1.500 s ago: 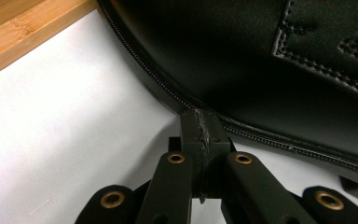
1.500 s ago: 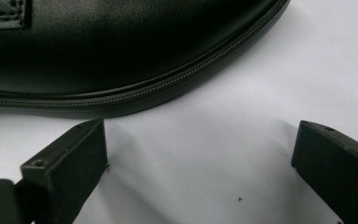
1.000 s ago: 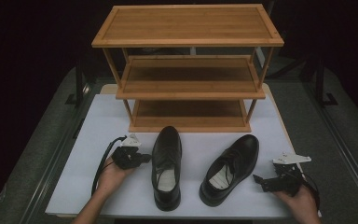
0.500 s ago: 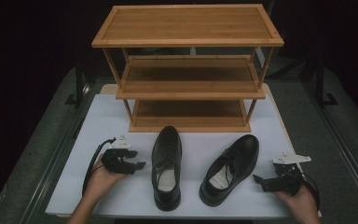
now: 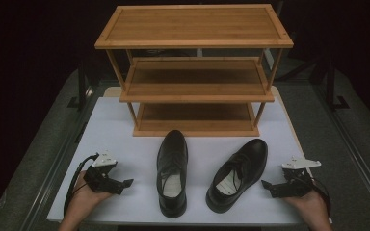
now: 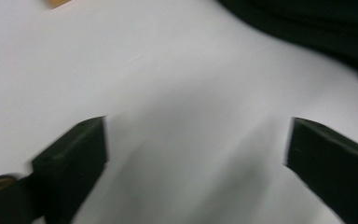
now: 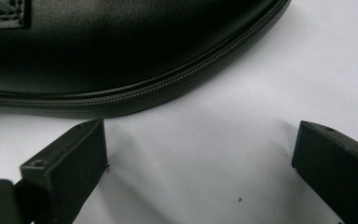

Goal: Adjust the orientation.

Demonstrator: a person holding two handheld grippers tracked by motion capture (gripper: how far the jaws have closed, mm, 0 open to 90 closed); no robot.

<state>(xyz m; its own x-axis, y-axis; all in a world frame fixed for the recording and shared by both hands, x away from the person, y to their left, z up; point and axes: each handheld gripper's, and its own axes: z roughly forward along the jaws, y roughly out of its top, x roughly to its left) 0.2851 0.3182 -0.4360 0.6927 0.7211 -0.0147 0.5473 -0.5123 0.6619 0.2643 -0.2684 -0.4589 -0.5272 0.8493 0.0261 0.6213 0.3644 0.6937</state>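
Note:
Two black leather dress shoes stand on the white table [image 5: 120,125] in front of a three-tier wooden shoe rack [image 5: 195,72]. The left shoe [image 5: 172,171] points straight at the rack; the right shoe [image 5: 238,173] angles to the right. My left gripper [image 5: 124,186] lies well left of the left shoe. Its jaws have just been opening, with only bare table between them [image 6: 196,154]; a dark shoe [image 6: 317,23] shows at the top right of that view. My right gripper [image 5: 268,189] rests open just right of the right shoe, whose sole edge [image 7: 121,56] lies close ahead of its jaws [image 7: 200,158].
All three rack shelves carry nothing. Dark grey floor and black stands [image 5: 82,82] flank the table on both sides. White table surface lies between the shoes and the rack's bottom shelf.
My left gripper has pulled leftward away from the left shoe's side, and its jaws have spread apart. The right gripper and both shoes have stayed put.

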